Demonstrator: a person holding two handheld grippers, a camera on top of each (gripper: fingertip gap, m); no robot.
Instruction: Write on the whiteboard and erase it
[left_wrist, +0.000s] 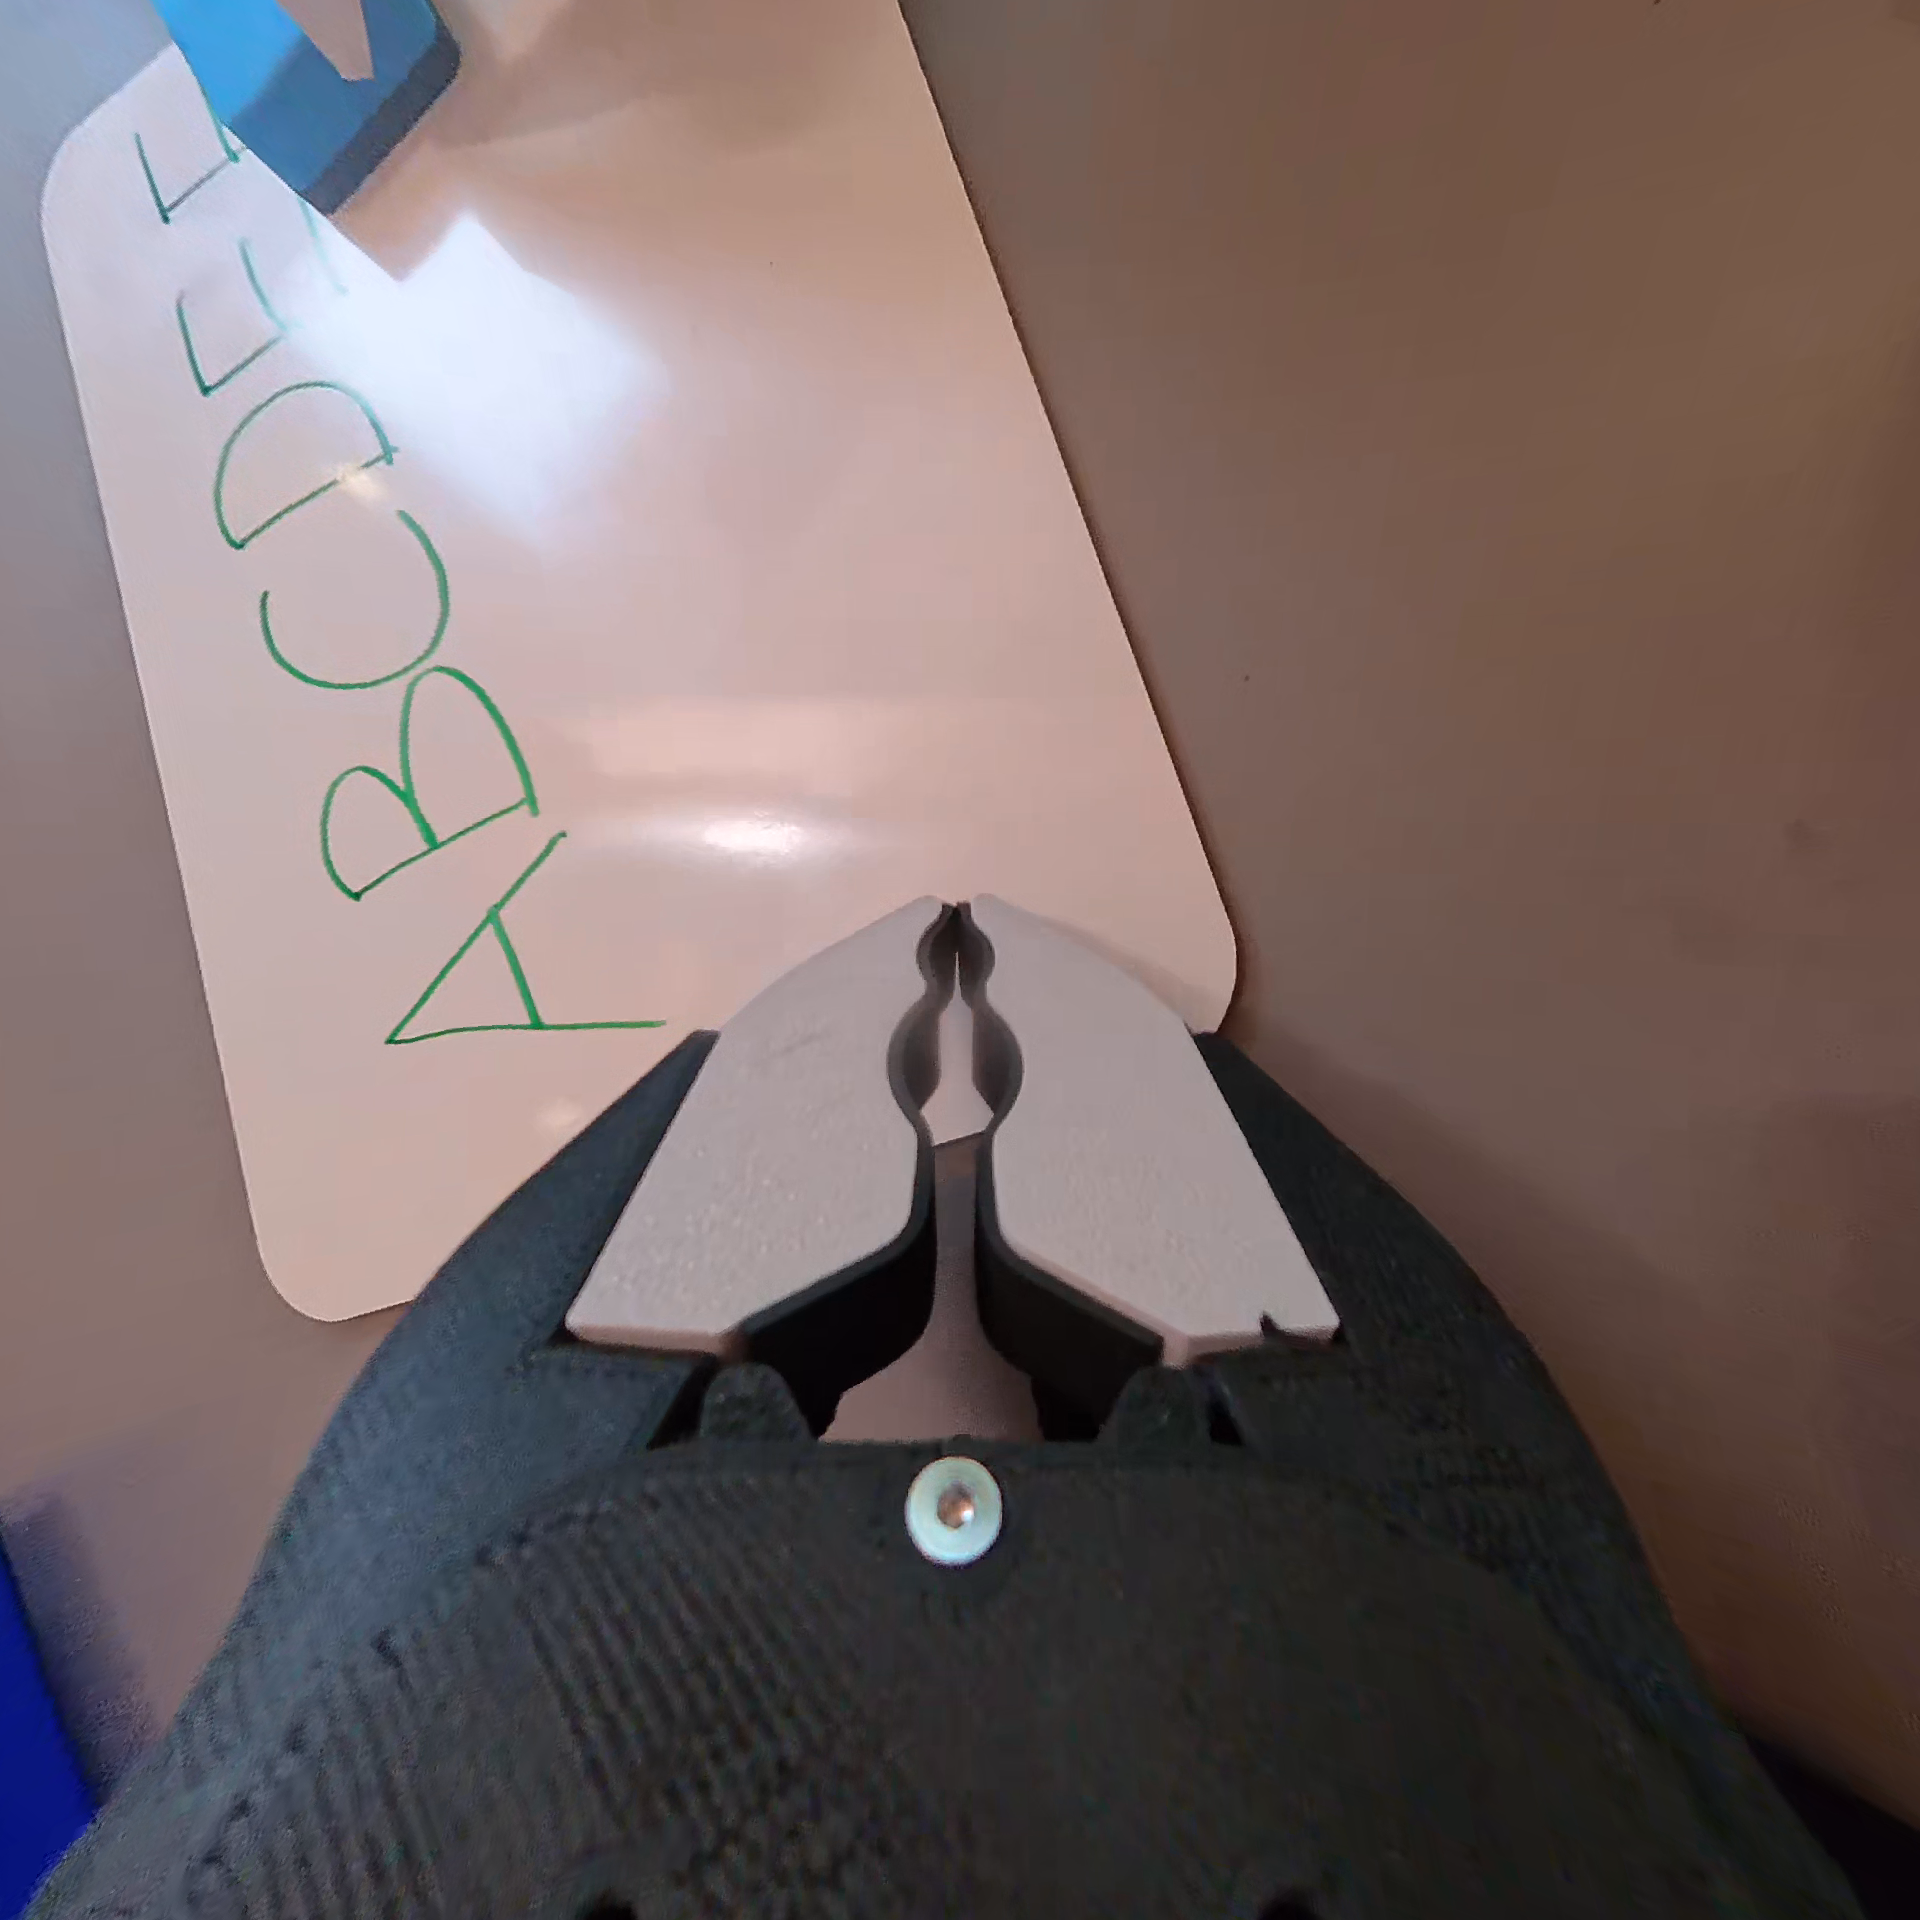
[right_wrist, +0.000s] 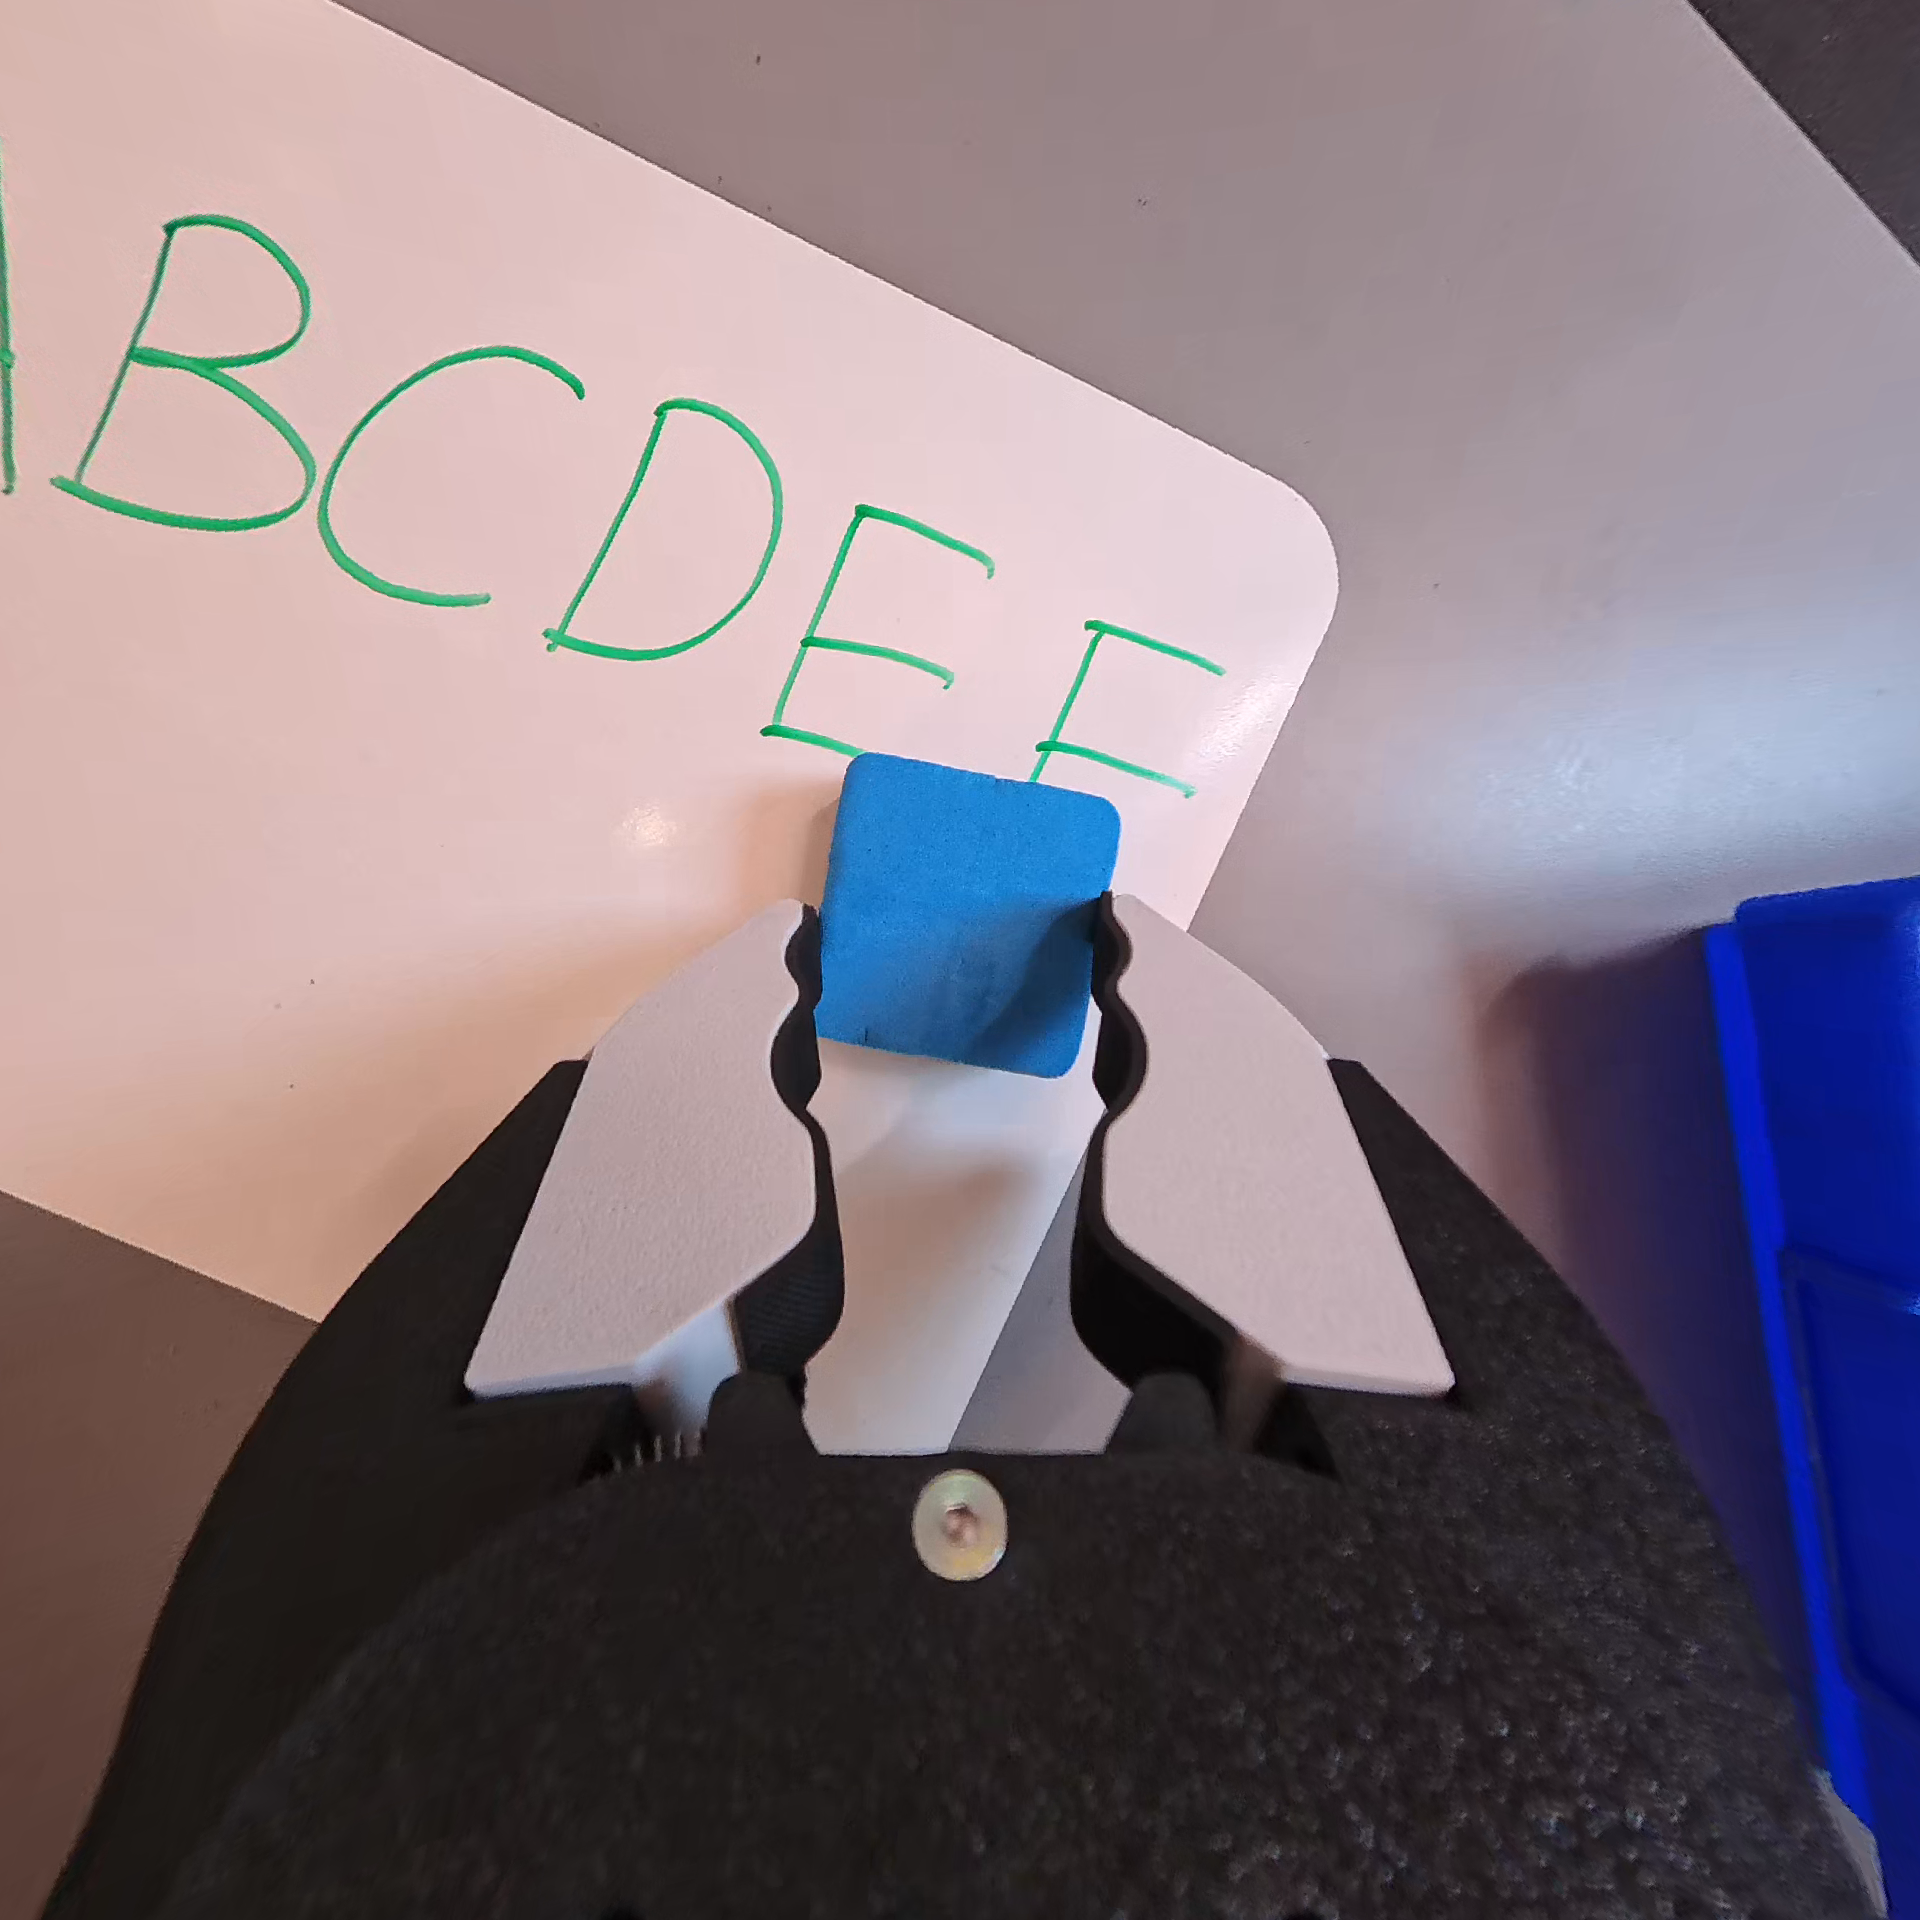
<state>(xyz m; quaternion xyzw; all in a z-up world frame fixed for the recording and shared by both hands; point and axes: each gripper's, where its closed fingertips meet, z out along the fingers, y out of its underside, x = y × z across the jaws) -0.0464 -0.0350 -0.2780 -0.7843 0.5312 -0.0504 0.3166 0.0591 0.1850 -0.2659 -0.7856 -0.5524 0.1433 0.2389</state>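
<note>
Left gripper (left_wrist: 957, 906): jaws closed on nothing, over the whiteboard's (left_wrist: 790, 582) near corner.
Green writing (right_wrist: 665, 540): one row along the board's far edge.
Right gripper (right_wrist: 956, 914): clamps the blue eraser (right_wrist: 961, 914), just below the row's last letters.

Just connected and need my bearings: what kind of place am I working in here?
Probably a desk or tabletop workstation, though little beyond it shows. A small whiteboard with green marker writing lies flat on a plain table, the right gripper holds a blue eraser on it, and a blue bin sits alongside.
</note>
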